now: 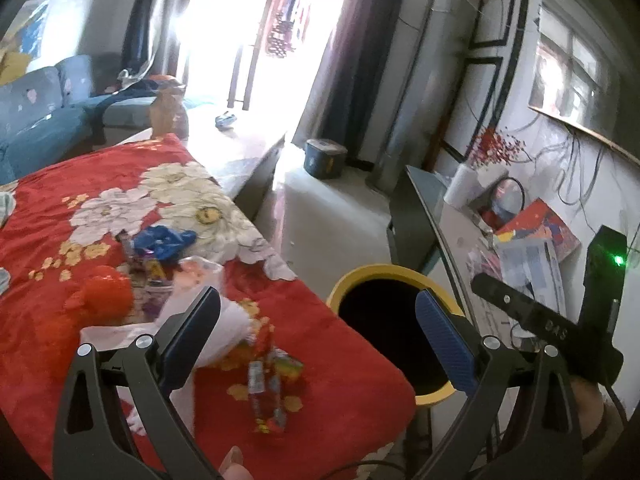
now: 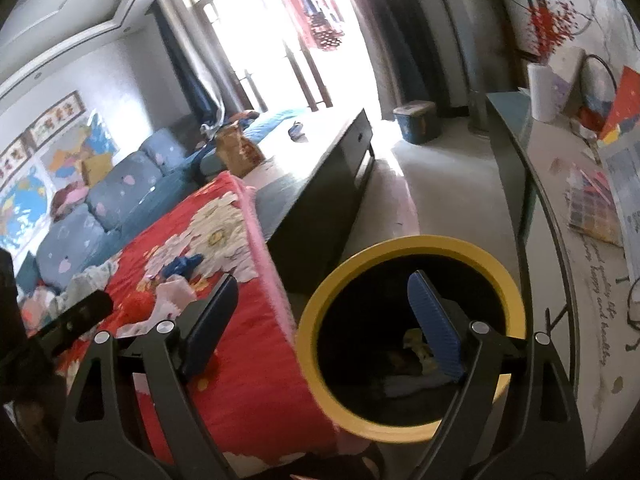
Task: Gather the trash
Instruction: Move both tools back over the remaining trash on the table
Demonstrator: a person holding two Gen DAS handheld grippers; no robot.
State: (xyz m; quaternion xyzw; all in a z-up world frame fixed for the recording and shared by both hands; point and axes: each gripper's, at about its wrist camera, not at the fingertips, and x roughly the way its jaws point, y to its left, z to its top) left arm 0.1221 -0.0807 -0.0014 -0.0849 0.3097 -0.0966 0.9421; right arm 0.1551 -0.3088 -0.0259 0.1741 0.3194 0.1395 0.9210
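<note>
**Trash on red cloth, bin beside it**

While both claws are standing wide and gripping nothing, the items are lying as follows. On the left, a red floral cloth is covering the counter and carrying an orange-red crumple, blue wrappers, white paper and a colourful wrapper. The left claw is hovering over the cloth's near edge. To the right, a yellow-rimmed bin is standing against the cloth's side, holding scraps, with the right claw above its rim.
</note>
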